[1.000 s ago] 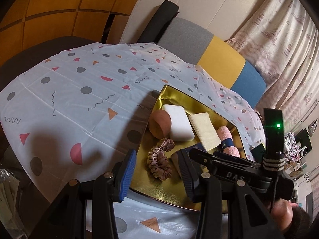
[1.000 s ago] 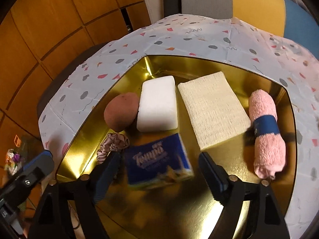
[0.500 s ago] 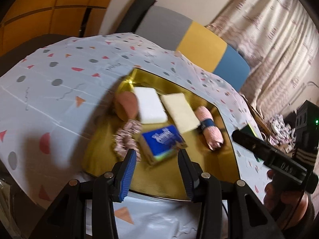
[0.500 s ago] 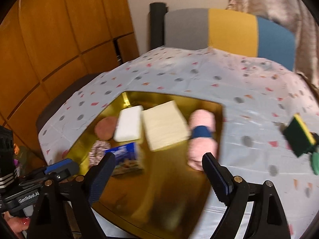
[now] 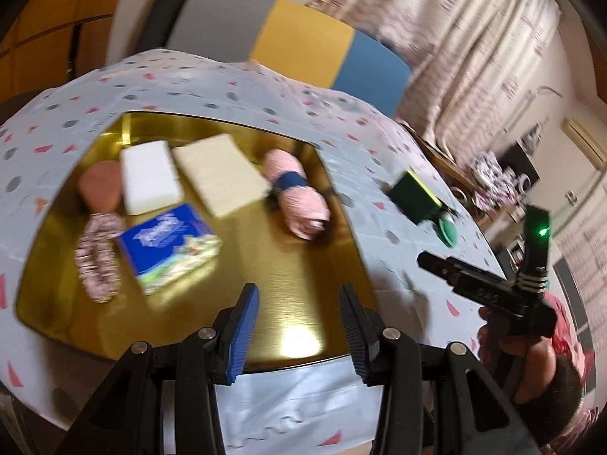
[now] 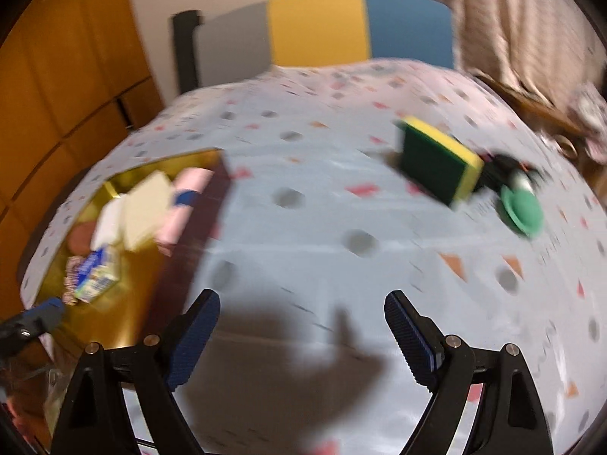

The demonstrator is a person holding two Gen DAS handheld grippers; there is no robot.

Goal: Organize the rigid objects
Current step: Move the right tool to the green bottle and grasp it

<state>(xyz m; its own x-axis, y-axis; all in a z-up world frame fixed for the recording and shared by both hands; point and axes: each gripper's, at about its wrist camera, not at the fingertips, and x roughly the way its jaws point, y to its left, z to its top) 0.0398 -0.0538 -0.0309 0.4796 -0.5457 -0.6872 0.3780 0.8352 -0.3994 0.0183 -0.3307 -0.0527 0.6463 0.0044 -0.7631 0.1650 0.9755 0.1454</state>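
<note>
A gold tray (image 5: 296, 265) on the patterned tablecloth holds a blue tissue pack (image 5: 167, 242), a white sponge (image 5: 150, 176), a cream cloth (image 5: 220, 174), a rolled pink towel (image 5: 299, 197), a brown round object (image 5: 100, 189) and a scrunchie (image 5: 96, 261). A green and yellow sponge (image 6: 440, 159) and a green round object (image 6: 521, 208) lie on the cloth to the tray's right. My left gripper (image 5: 299, 326) is open and empty over the tray's near edge. My right gripper (image 6: 303, 337) is open and empty above bare cloth, short of the sponge.
A grey, yellow and blue chair back (image 6: 322, 34) stands behind the table. Curtains (image 5: 455, 38) hang at the right. Wood panels (image 6: 57, 76) are at the left. A small dark object (image 6: 504, 167) lies next to the green round object.
The right gripper left the tissue pack in the tray and swung right toward the green and yellow sponge. The left gripper's view turned right across the tray.
</note>
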